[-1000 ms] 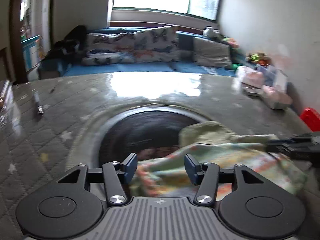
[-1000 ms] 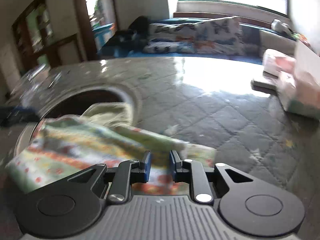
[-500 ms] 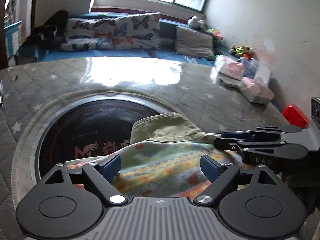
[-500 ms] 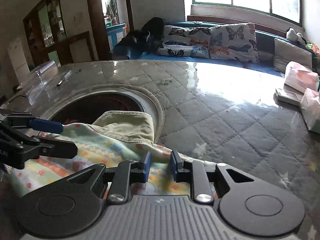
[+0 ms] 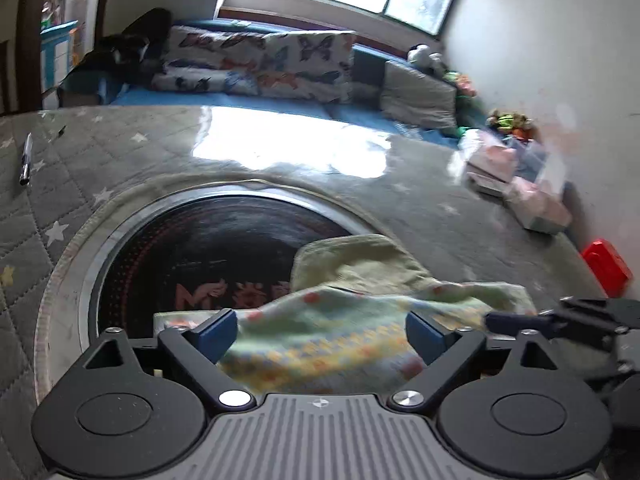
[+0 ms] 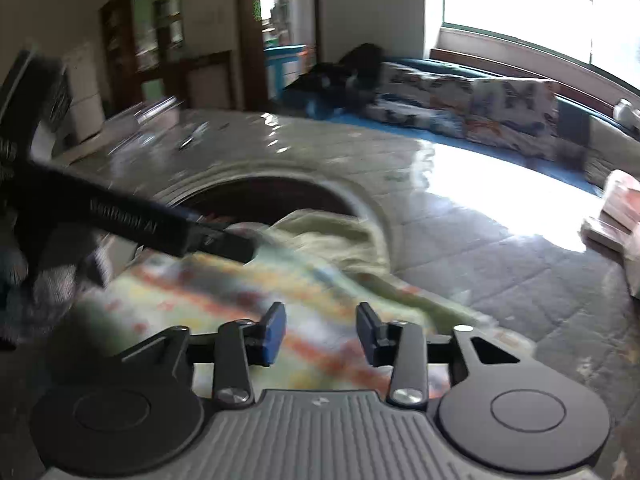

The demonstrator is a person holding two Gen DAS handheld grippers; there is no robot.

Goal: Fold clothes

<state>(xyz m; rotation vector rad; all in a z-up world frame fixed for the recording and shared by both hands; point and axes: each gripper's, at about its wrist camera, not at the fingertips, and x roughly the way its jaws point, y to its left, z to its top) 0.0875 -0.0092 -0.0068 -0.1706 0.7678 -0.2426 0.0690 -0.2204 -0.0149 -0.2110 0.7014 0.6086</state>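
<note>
Patterned garment (image 5: pixel 320 340) with an olive-green lining, lying rumpled on the quilted desk (image 5: pixel 420 216), partly over its round dark inset (image 5: pixel 192 256). Left claw (image 5: pixel 322 330) is opening wide and right claw (image 6: pixel 320 334) is opening, cloth between both sets of pads yet unpinched. To release well, lift each claw clear before withdrawing, so the fold lies undisturbed.

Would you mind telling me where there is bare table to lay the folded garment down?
The quilted table cover is bare between the round dark inset and the boxes by the wall, and between the inset and the pen. It is crowded near the front, where the garment lies between both opening grippers, left gripper and right gripper.
</note>
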